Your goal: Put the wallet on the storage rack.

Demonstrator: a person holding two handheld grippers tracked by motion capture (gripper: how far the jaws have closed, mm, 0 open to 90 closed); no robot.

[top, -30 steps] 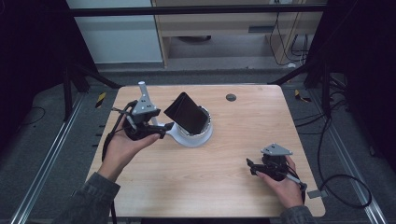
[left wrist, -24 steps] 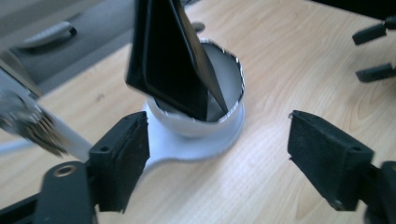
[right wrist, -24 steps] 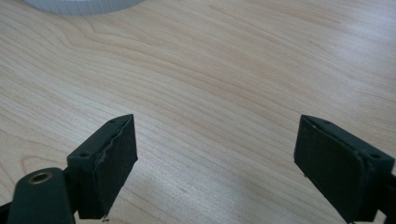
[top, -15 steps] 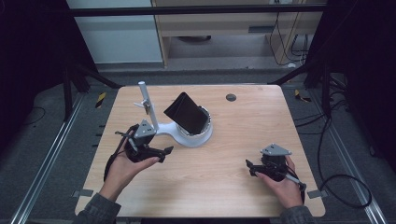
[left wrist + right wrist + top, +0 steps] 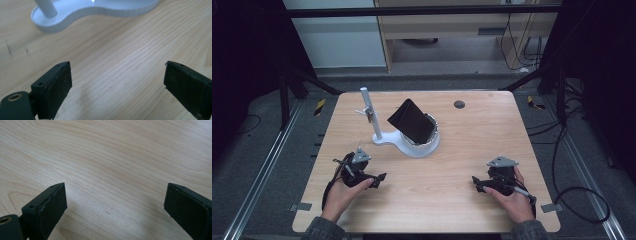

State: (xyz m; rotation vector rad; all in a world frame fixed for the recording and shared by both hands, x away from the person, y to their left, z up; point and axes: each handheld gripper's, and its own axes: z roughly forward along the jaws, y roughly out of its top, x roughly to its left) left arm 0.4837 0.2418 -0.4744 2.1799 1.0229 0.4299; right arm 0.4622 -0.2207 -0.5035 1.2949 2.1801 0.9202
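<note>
a white stand (image 5: 409, 142) sits on the far left part of the table (image 5: 462, 160), its base made of a small lobe joined to a round dish-like holder. a white post (image 5: 371, 112) rises upright from the small lobe, with a small clip partway up it. in the round holder rests a dark tablet (image 5: 412, 120), tilted, its lower edge down inside the rim and its upper corner leaning back toward the post (what else may lie in the holder under it cannot be made out). the left gripper (image 5: 379, 179) lies low on the table near the front left, well apart from the stand and pointing toward the middle of the table; its jaws stand wide and have just been opening, with nothing but bare wood between them. in the left gripper view the edge of the stand's base (image 5: 100, 11) and the foot of the post (image 5: 47, 7) show beyond the jaws. the right gripper (image 5: 476, 182) rests near the front right, jaws likewise wide and just been opening, gripping nothing. a small dark disc (image 5: 459, 104) sits in the table's far edge.
</note>
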